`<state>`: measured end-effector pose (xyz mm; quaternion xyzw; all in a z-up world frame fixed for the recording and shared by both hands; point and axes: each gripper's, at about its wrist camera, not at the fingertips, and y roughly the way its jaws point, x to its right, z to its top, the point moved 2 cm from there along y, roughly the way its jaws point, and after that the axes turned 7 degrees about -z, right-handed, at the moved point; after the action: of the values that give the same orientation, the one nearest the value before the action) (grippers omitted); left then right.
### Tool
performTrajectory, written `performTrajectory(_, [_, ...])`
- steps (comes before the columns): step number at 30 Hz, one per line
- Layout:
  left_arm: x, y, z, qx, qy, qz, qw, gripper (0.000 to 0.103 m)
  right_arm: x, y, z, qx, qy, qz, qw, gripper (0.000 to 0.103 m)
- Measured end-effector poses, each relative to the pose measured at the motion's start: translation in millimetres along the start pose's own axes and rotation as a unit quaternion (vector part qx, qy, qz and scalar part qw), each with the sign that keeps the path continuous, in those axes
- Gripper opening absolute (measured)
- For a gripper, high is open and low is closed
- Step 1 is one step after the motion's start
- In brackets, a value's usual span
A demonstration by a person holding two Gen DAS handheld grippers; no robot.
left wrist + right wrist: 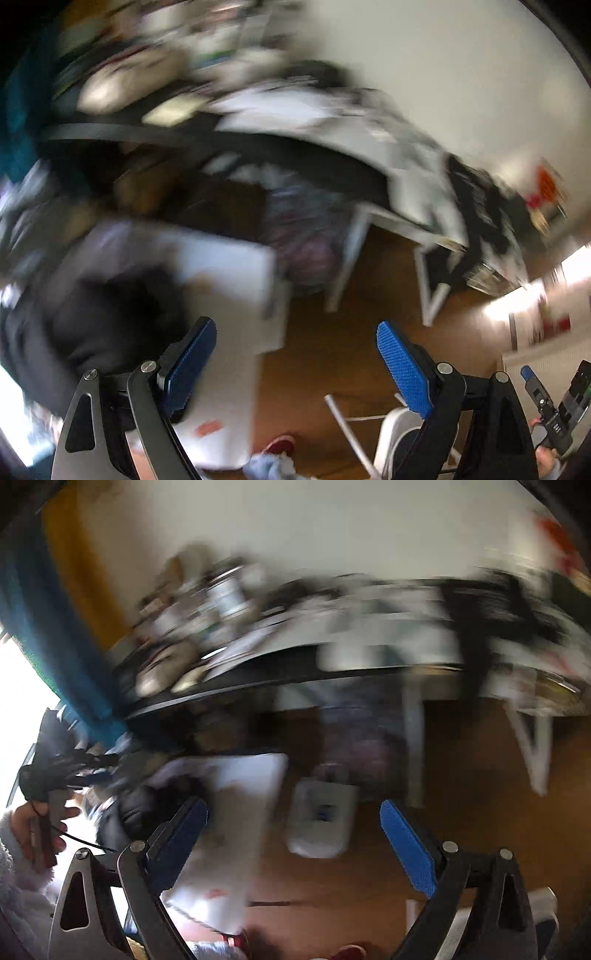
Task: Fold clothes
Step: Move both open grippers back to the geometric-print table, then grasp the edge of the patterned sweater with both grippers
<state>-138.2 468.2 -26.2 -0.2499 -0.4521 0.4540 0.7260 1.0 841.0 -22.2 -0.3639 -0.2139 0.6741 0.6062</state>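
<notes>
Your room is smeared by motion blur: a brown wooden floor (332,350), a cluttered table (332,679) far off, its load unreadable. Dark clothes (92,325) lie heaped at near left, beside a white box (236,295). Your left gripper (295,365) and right gripper (293,843) both have fingers spread wide, holding nothing.

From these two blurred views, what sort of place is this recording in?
Probably a lived-in home room: a wooden floor, a cluttered desk against a pale wall, and a teal curtain by a bright window.
</notes>
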Motion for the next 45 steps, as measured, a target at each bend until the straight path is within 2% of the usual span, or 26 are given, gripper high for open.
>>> performTrajectory(3, [64, 36, 12, -0.016, 0.053, -0.027, 0.9981, 0.089, 77, -46, -4, 0.038, 0.056, -0.066, 0.996, 0.096])
performTrajectory(7, [142, 84, 20, -0.031, 0.122, -0.048, 0.9909, 0.089, 152, -87, -7, 0.044, 0.111, -0.174, 0.977, 0.096])
performTrajectory(10, [184, 115, 19, -0.045, 0.144, -0.057, 0.987, 0.089, 183, -103, -1, 0.043, 0.132, -0.213, 0.967, 0.096])
performTrajectory(14, [228, 161, 24, -0.084, 0.143, -0.079, 0.983, 0.089, 208, -106, 15, 0.045, 0.137, -0.226, 0.963, 0.096])
performTrajectory(18, [267, 210, 54, -0.1, 0.159, -0.084, 0.9787, 0.089, 234, -80, 49, 0.042, 0.133, -0.232, 0.963, 0.096])
performTrajectory(22, [299, 270, 112, -0.106, 0.178, -0.086, 0.9744, 0.089, 261, -33, 98, 0.041, 0.138, -0.23, 0.963, 0.096])
performTrajectory(26, [328, 322, 188, -0.112, 0.19, -0.075, 0.9724, 0.089, 293, 28, 169, 0.036, 0.143, -0.239, 0.96, 0.096])
performTrajectory(28, [343, 343, 234, -0.092, 0.208, -0.068, 0.9713, 0.089, 309, 59, 217, 0.027, 0.144, -0.236, 0.96, 0.096])
performTrajectory(31, [358, 377, 293, -0.069, 0.223, -0.055, 0.9709, 0.089, 323, 84, 287, 0.056, 0.11, -0.248, 0.961, 0.096])
performTrajectory(33, [364, 399, 321, -0.062, 0.223, -0.049, 0.9717, 0.089, 331, 94, 326, 0.074, 0.084, -0.264, 0.958, 0.096])
performTrajectory(36, [375, 430, 354, -0.066, 0.242, -0.062, 0.966, 0.089, 347, 102, 364, 0.102, 0.051, -0.258, 0.959, 0.096])
performTrajectory(39, [389, 462, 387, -0.059, 0.285, -0.058, 0.955, 0.089, 373, 124, 399, 0.088, 0.023, -0.267, 0.959, 0.096])
performTrajectory(45, [403, 532, 428, -0.08, 0.278, -0.065, 0.955, 0.089, 431, 199, 464, 0.055, -0.011, -0.264, 0.963, 0.096])
